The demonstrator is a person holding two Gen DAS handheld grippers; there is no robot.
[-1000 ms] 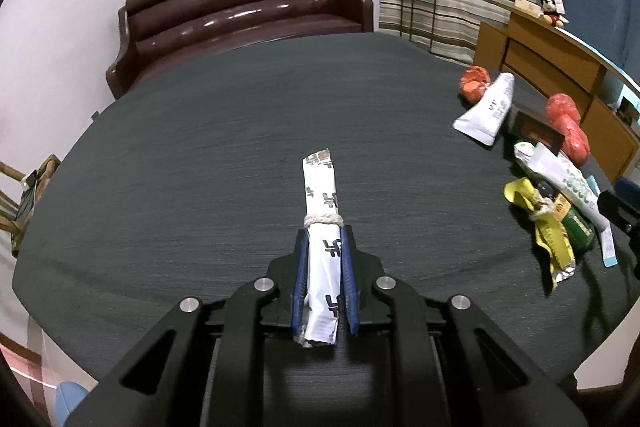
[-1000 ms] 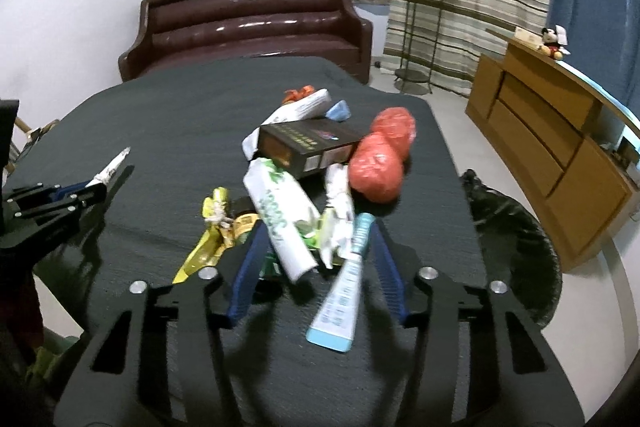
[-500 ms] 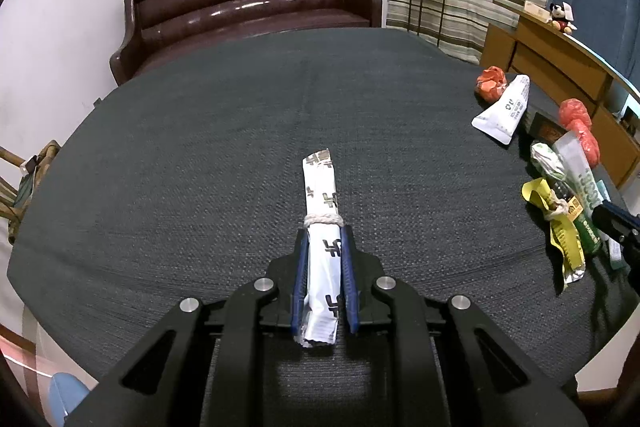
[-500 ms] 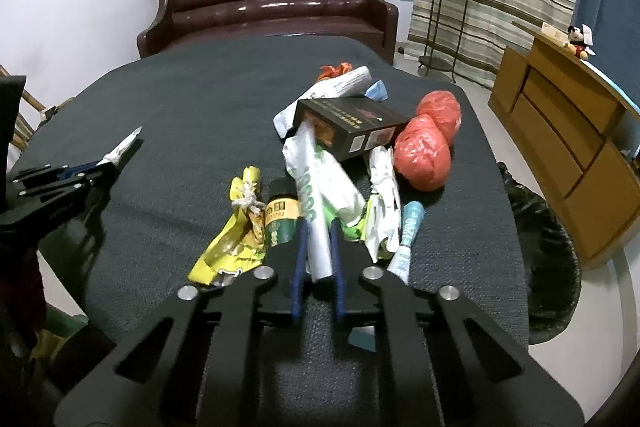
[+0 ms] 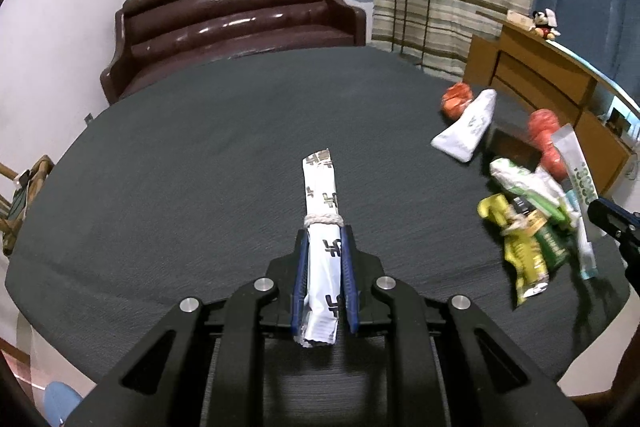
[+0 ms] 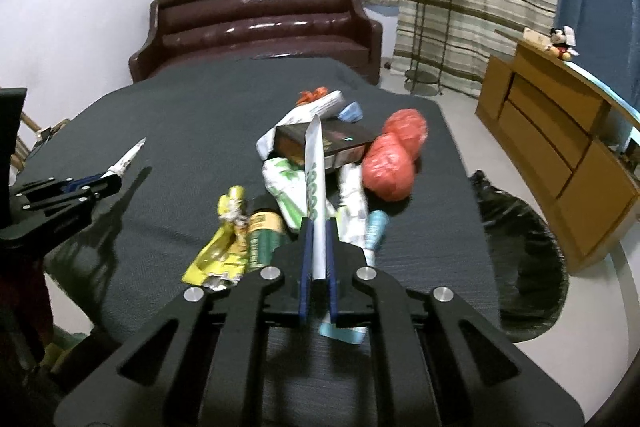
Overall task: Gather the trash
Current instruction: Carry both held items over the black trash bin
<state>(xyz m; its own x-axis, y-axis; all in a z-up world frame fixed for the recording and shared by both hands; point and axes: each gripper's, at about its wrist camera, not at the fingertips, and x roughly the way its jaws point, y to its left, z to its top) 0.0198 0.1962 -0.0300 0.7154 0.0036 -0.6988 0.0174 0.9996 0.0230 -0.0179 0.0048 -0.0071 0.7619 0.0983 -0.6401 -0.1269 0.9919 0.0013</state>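
My left gripper (image 5: 323,233) is shut on a white rolled wrapper (image 5: 320,195) tied with string and holds it above the dark table (image 5: 180,167). My right gripper (image 6: 316,223) is shut on a white tube with green print (image 6: 314,163), lifted on edge over a trash pile: yellow wrapper (image 6: 218,251), green packet (image 6: 266,239), dark box (image 6: 340,141), two red bags (image 6: 390,163), a teal-capped tube (image 6: 374,227). The same pile shows in the left wrist view (image 5: 532,227). The left gripper also shows in the right wrist view (image 6: 108,179).
A black-lined trash bin (image 6: 520,251) stands on the floor right of the table. A brown sofa (image 5: 228,27) is behind the table. A wooden sideboard (image 6: 560,147) and a plant stand (image 6: 430,27) are at the right.
My right gripper closed on the white tube and lifted it off the pile. My left gripper still holds the rolled wrapper and has shifted only slightly.
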